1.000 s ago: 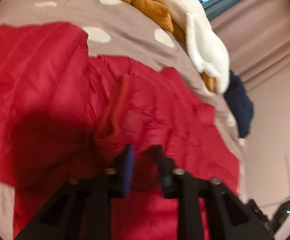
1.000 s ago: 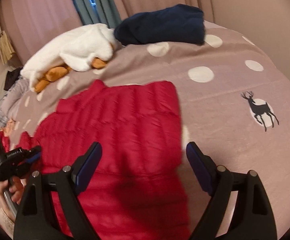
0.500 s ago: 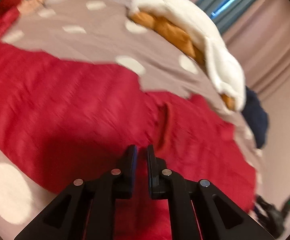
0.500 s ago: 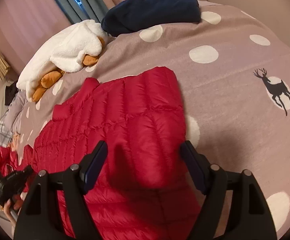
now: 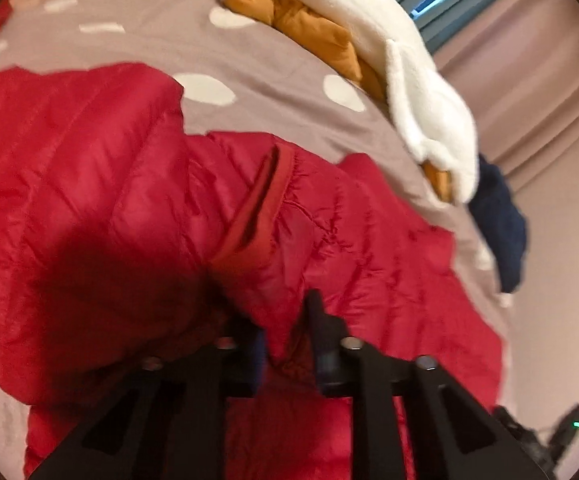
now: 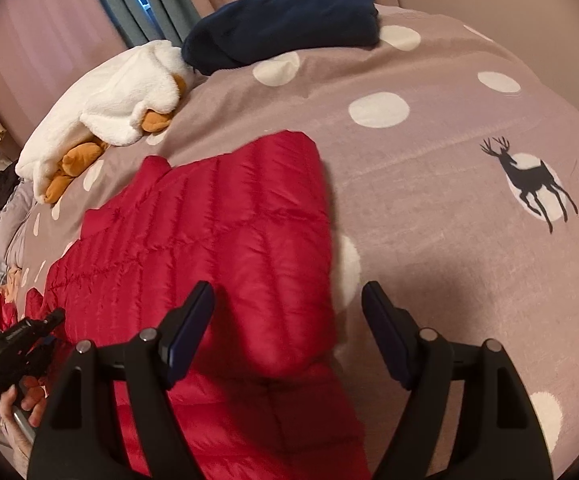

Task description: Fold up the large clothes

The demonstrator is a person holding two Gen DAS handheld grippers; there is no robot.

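Red quilted down jacket (image 6: 225, 240) lies spread on the dotted bedspread (image 6: 429, 208), directly ahead of and beneath both hand-held tools. Left wrist view: the left gripper (image 5: 285, 332) has its jaws drawn close with a bunch of the red shell caught between them, just below a sleeve cuff (image 5: 257, 208) that rests on the jacket's body; the fabric to the gripper's left rises in a shadowed fold. Right wrist view: the right gripper (image 6: 289, 332) stands with its jaws wide apart and nothing between them, poised over the near edge of a panel already laid across the jacket, its right finger above bare bedspread. Judged step: a sleeve or side panel is being carried inward by the left tool while the right waits. The next move probably calls for laying that held part flat across the body, releasing, then bringing the right tool down to a hem or edge for a crosswise fold; slippery puffed fabric may spring back. Only the right view shows the deer print (image 6: 529, 180), the person's hand (image 6: 17, 404) on the other tool's handle, and the full outline of the folded panel. Only the left view shows the cuff and the pinch itself. Both show the white-and-orange plush garment (image 5: 389, 52) and a navy garment (image 6: 281, 24) beyond.
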